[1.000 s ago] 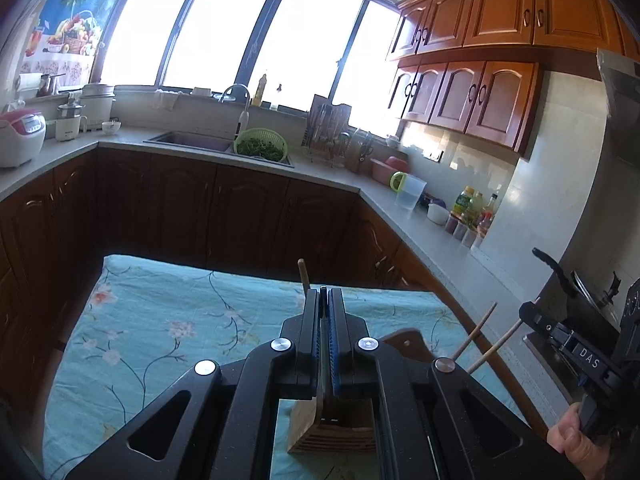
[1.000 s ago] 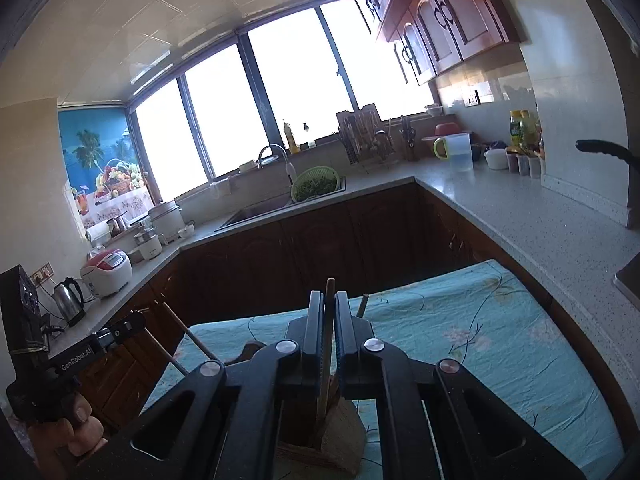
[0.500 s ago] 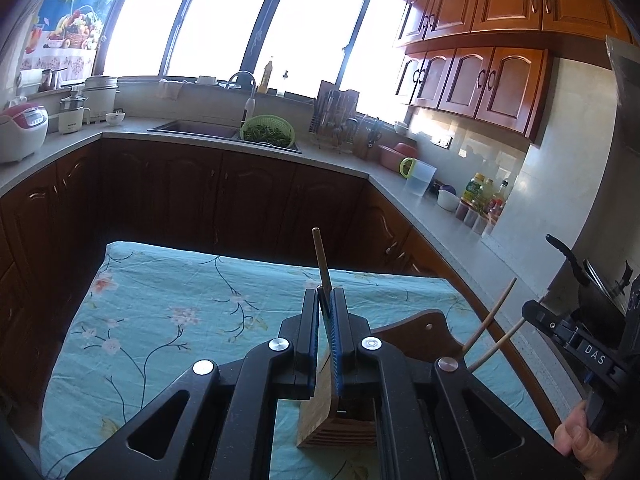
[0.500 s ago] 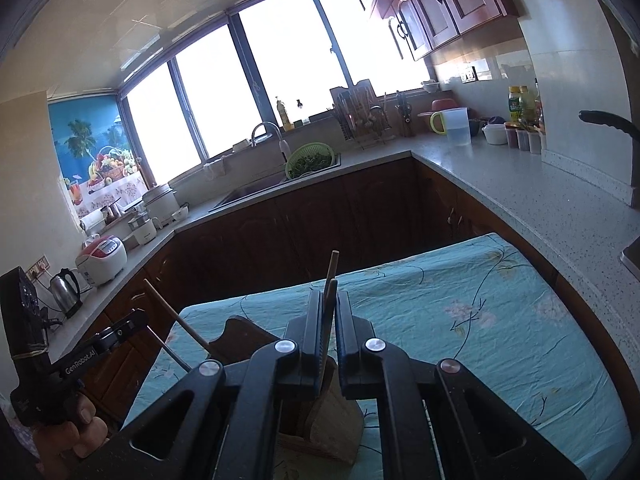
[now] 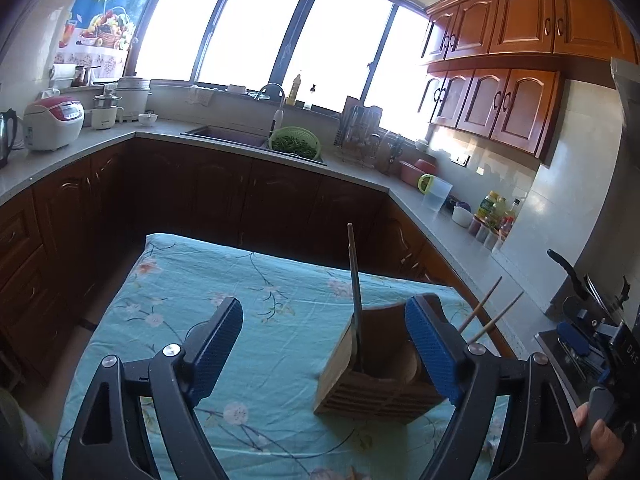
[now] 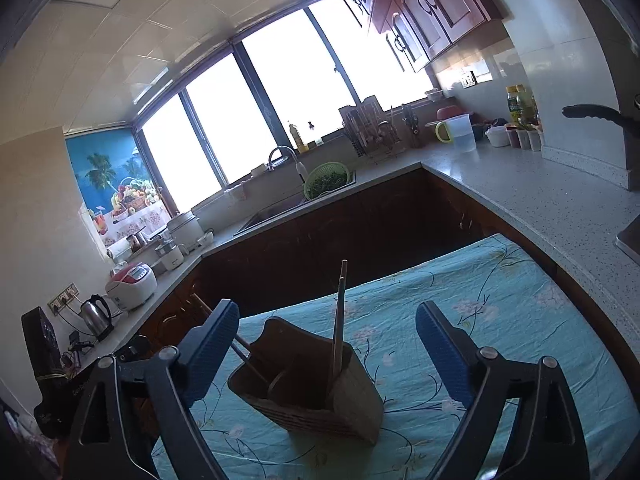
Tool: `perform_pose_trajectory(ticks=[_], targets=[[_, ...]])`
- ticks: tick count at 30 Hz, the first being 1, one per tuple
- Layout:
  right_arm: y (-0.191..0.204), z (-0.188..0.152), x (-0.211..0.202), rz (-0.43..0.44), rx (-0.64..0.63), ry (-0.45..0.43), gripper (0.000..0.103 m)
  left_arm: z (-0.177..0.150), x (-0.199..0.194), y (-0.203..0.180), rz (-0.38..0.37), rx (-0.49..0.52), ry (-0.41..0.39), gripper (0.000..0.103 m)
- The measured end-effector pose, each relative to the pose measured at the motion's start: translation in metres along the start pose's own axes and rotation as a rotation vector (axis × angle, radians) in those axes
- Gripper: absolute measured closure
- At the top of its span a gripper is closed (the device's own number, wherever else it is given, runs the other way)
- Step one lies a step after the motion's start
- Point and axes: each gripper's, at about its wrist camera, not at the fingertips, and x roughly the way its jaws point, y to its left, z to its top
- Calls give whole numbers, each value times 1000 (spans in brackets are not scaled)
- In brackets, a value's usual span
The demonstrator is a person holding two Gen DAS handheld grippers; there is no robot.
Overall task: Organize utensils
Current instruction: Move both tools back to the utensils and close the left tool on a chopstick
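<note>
the left gripper (image 5: 324, 344) is opening, its blue pads wide apart with nothing pressed between them, and the chopstick (image 5: 355, 300) it faces stands on its own in the near-left compartment of the wooden utensil holder (image 5: 376, 392) on the floral tablecloth (image 5: 240, 280). further right, two more chopsticks (image 5: 490, 316) lean out of the far side, and the right gripper (image 6: 328, 348) is likewise opening and empty, its pair of chopsticks (image 6: 339, 320) upright in the holder. to do this release well, i'd back both grippers straight out, pads clear of the sticks, so the light holder isn't tipped.
</note>
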Motion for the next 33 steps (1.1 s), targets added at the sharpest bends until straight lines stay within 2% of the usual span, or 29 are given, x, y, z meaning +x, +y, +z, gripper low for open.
perform_pose_trajectory(ticks=[3,15,23,33], targets=[[0,-17,-25,-10,-13,1,9,-22,-28,0,15,19,14,17],[-12,-103,-98,-98,-26,117,8,-100,-123,-4,27,53,101,14],[-23,-153,-109,-147,-39,205,8,-135,-133,-6,40,65,206,14],[-29,-166,-99,-175,-44,251,9,-139,-117,-17,31,95,269,14]])
